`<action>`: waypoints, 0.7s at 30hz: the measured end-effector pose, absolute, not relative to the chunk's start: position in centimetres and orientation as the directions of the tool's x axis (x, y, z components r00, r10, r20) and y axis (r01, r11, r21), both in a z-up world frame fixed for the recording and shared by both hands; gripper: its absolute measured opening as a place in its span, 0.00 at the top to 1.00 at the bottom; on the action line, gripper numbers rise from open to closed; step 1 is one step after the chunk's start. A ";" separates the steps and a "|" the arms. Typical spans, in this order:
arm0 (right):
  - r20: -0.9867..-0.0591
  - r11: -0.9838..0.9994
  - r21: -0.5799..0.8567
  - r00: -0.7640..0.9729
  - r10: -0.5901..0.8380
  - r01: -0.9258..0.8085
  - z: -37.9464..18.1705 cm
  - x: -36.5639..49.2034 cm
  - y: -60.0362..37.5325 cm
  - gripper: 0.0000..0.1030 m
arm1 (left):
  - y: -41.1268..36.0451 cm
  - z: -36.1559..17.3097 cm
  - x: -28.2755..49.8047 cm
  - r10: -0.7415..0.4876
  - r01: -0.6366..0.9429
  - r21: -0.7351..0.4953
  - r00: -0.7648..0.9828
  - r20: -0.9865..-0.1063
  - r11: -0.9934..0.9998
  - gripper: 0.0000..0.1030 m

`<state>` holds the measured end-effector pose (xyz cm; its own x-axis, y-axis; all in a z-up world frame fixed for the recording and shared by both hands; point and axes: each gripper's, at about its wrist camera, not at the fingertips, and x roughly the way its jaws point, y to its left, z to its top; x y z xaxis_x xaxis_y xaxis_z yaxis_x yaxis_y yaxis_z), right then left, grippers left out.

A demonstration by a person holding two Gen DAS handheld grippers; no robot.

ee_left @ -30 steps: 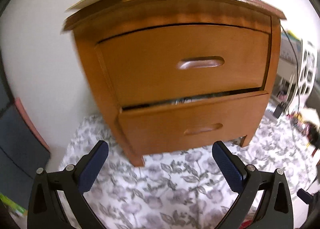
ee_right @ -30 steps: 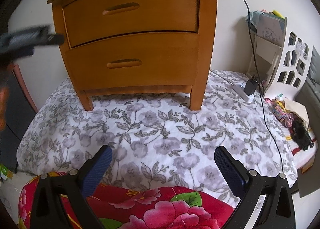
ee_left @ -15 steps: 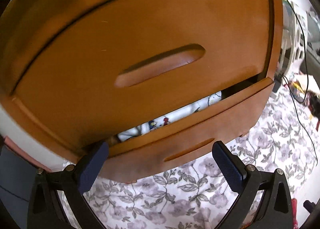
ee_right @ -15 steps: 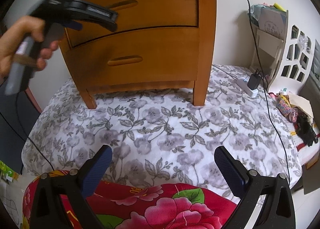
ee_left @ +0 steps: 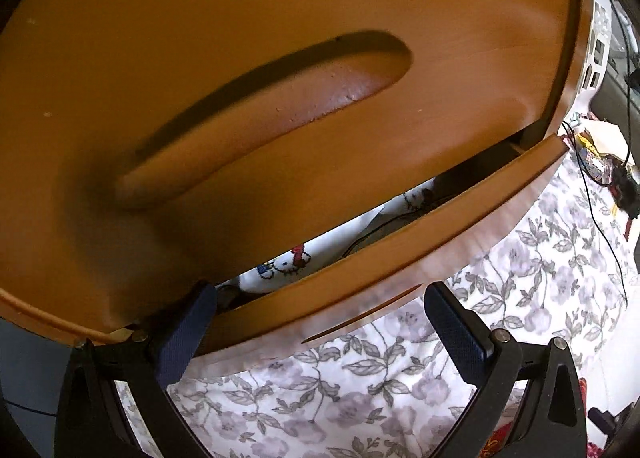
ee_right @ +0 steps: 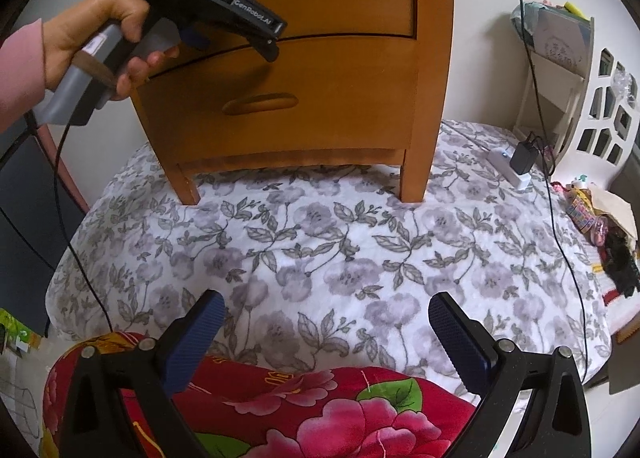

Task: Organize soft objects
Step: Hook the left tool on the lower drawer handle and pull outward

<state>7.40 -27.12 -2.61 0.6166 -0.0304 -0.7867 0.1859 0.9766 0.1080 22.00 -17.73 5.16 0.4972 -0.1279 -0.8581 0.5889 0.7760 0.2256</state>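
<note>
A wooden nightstand (ee_right: pixel 340 90) stands on grey floral bedding (ee_right: pixel 340 250). Its lower drawer (ee_left: pixel 400 250) is ajar, and a white cloth with a cartoon cat print (ee_left: pixel 288 262) shows in the gap. My left gripper (ee_left: pixel 320 294) is open, close against the drawer fronts. Its left fingertip (ee_left: pixel 200 306) is at the gap under the upper drawer (ee_left: pixel 280 58). In the right wrist view a hand holds that left gripper (ee_right: pixel 276 38) at the seam between the drawers. My right gripper (ee_right: pixel 326 304) is open and empty above a red flowered blanket (ee_right: pixel 280 410).
A white power strip with a black charger (ee_right: pixel 516 166) lies right of the nightstand, and a black cable (ee_right: pixel 560 238) runs across the bedding. A white cut-out shelf (ee_right: pixel 600 98) and small clutter (ee_right: pixel 600 218) are at the far right. A dark panel (ee_right: pixel 24 218) is on the left.
The left gripper has moved in close to the nightstand, up to the gap above the lower drawer. The right gripper has stayed nearly still over the red blanket.
</note>
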 end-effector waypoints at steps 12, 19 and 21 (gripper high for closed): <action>-0.802 0.972 0.138 0.598 -0.003 0.190 -3.3 7.8 -27.4 0.00 | -19.0 4.1 22.2 -0.042 0.652 0.285 0.438 -0.898 0.703 0.00; -0.803 0.970 0.153 0.596 0.011 0.188 -3.4 7.7 -27.5 0.00 | -19.6 3.6 23.0 -0.038 0.664 0.256 0.394 -0.918 0.702 0.00; -0.803 0.969 0.161 0.595 0.017 0.190 -3.5 7.7 -27.6 0.00 | -19.8 3.2 22.9 -0.019 0.652 0.274 0.405 -0.914 0.707 0.00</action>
<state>7.72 -27.60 -3.49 0.5952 0.0169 -0.8034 0.1897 0.9686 0.1609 22.86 -19.84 3.23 0.4048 -0.0192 -0.9142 0.6521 0.7070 0.2738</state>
